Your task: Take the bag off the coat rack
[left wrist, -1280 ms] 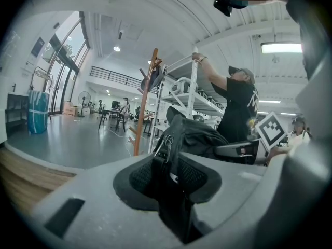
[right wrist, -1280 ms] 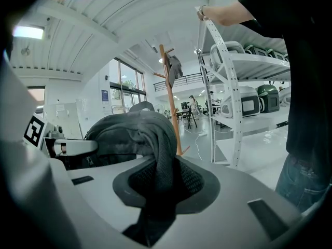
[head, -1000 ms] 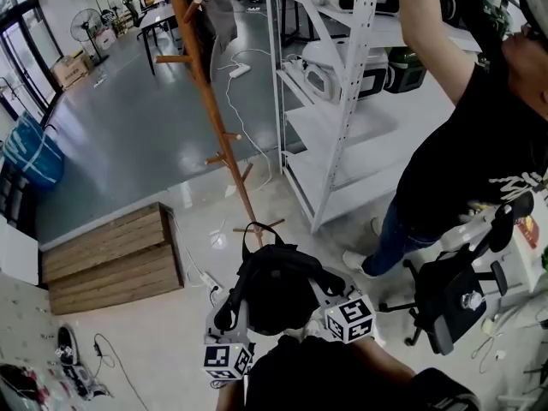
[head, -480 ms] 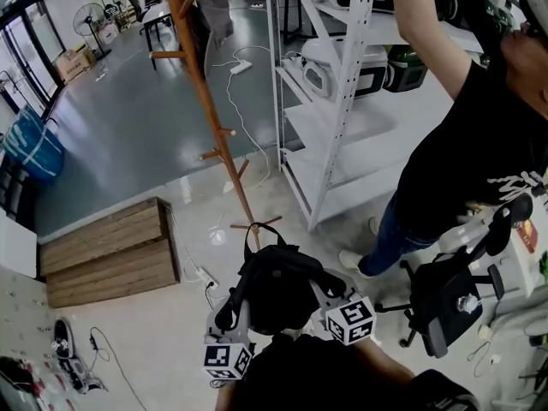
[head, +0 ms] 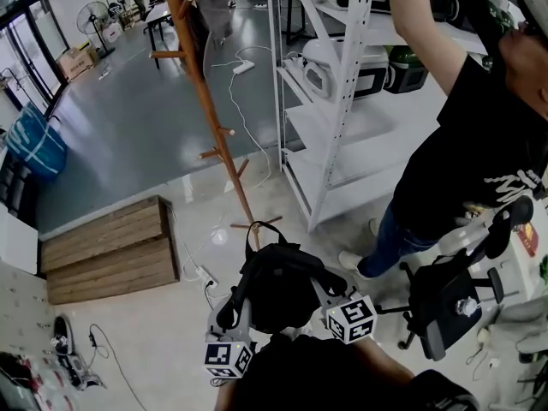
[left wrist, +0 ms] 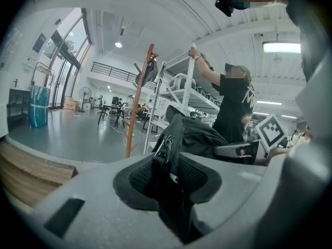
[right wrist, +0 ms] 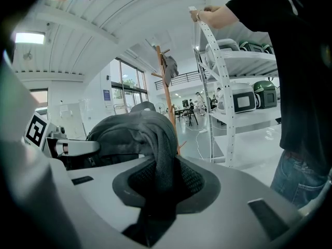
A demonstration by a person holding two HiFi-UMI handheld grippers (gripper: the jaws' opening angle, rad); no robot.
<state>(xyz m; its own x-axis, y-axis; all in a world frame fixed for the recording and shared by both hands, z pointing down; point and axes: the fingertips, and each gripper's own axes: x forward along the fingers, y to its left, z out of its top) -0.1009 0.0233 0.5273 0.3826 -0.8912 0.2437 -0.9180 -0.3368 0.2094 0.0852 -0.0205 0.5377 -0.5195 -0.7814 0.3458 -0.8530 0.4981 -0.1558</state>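
On a glossy grey workshop floor [head: 120,135] beside white metal shelving [head: 342,118], a black fabric backpack [head: 274,285] hangs between the left gripper [left wrist: 167,176] and right gripper [right wrist: 160,178], each clamped on a strap. Over the past second it has barely drifted, staying well clear of the tall wooden coat rack [head: 210,110], so the removal looks done

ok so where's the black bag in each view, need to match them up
Head view: black bag at bottom centre, clear of the rack.
Left gripper view: bag just right of centre, its strap clamped in the left tool.
Right gripper view: bag centre-left, its fabric clamped in the right tool.
Shared landmark: the wooden coat rack, standing beyond the bag in every view.
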